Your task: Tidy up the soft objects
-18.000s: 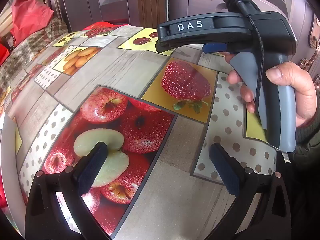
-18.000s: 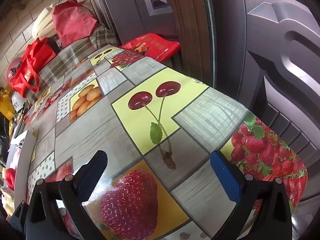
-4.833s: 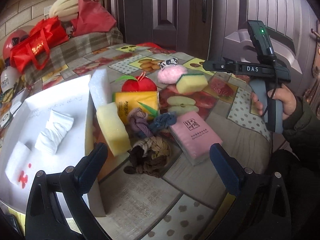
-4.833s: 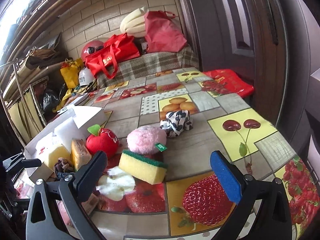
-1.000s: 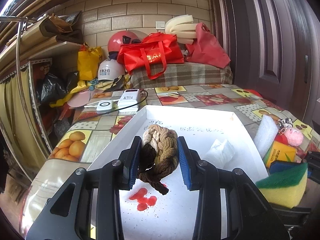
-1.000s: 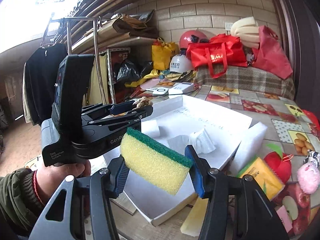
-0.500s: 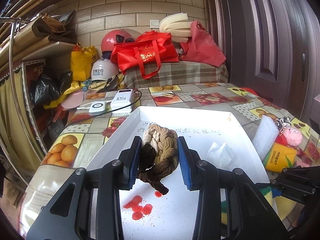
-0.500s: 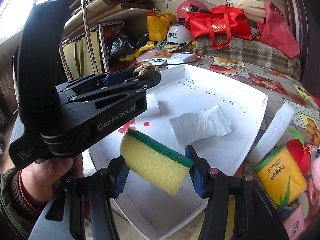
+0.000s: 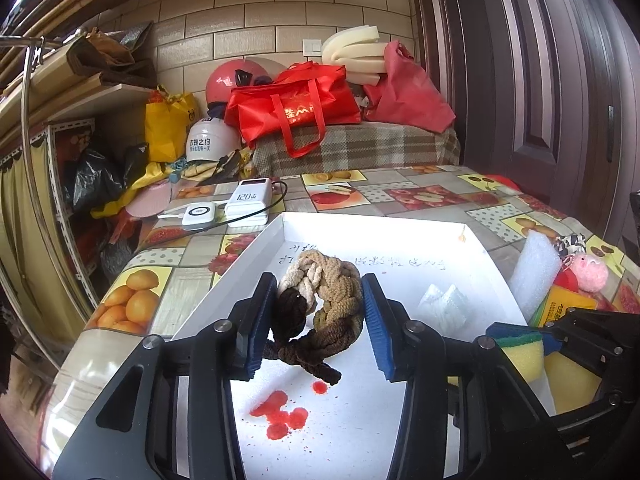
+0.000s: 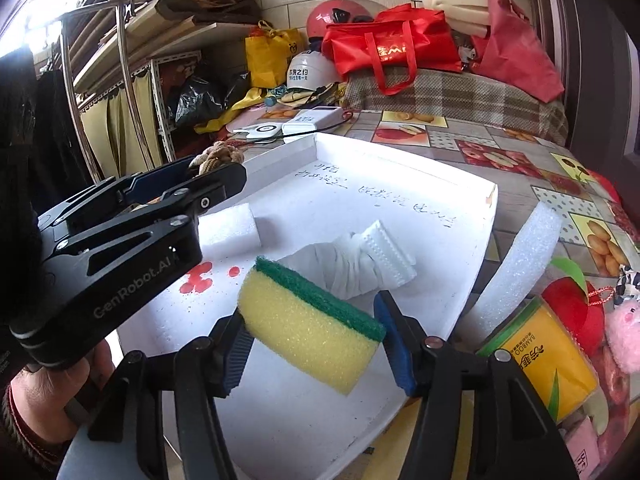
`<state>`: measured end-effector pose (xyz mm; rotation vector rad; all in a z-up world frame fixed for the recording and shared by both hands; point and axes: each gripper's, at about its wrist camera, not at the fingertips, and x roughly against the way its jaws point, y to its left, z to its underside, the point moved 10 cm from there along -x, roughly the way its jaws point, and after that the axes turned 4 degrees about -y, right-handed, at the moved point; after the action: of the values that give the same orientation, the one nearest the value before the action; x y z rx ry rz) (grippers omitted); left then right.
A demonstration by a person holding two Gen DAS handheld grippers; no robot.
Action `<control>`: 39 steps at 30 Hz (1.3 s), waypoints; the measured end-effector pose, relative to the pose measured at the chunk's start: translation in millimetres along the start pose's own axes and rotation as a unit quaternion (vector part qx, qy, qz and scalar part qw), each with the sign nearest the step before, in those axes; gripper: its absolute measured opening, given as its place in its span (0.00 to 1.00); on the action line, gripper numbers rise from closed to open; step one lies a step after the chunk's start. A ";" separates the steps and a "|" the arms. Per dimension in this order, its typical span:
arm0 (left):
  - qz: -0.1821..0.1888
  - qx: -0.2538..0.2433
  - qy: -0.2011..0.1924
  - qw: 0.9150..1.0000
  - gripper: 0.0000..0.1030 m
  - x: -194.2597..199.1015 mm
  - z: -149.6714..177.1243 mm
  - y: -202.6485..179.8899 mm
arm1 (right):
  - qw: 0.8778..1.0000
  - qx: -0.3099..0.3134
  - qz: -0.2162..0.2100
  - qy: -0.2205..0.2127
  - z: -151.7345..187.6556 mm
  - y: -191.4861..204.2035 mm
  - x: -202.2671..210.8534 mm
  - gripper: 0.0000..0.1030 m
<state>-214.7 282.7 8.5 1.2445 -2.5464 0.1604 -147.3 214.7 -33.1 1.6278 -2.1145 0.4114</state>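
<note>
1. A fruit-print cloth is covering the surface; a brick wall, red bag and helmets are standing behind.
2. The power bank is reading "120W"; the yellow can is reading "BAMBOO".
3. The left gripper, marked "GenRobot.AI", is pinching a braided rope over the white tray.
4. The right gripper is pinching a sponge above the tray.

Bright daylight, overexposed white tray, fisheye-warped edges
</note>
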 end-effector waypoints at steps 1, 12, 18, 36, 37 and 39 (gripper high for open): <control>-0.005 -0.002 -0.002 1.000 0.49 0.5 0.0 0.6 | 1.000 0.002 0.002 -0.002 -0.8 0.6 0.6 0.74; -0.039 0.023 -0.024 0.999 1.00 11.0 -3.4 16.7 | 0.999 0.019 0.013 -0.041 -10.6 4.7 13.7 1.00; -0.041 0.027 -0.030 0.998 1.00 14.7 -5.2 17.9 | 0.998 0.025 0.016 -0.056 -14.1 6.6 18.3 1.00; -0.043 0.032 -0.031 0.998 1.00 14.7 -6.1 20.6 | 0.997 0.004 0.015 -0.079 -14.3 0.0 29.6 1.00; -0.043 0.032 -0.031 0.998 1.00 14.8 -6.1 20.6 | 0.997 0.002 0.015 -0.079 -14.4 -1.0 30.1 1.00; -0.042 0.033 -0.031 0.998 1.00 14.8 -6.0 21.0 | 0.997 -0.001 0.015 -0.080 -14.7 -1.3 30.8 1.00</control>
<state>-238.4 285.9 19.6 1.4004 -2.5533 0.1909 -150.2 195.8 -4.8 1.6801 -2.2579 0.2963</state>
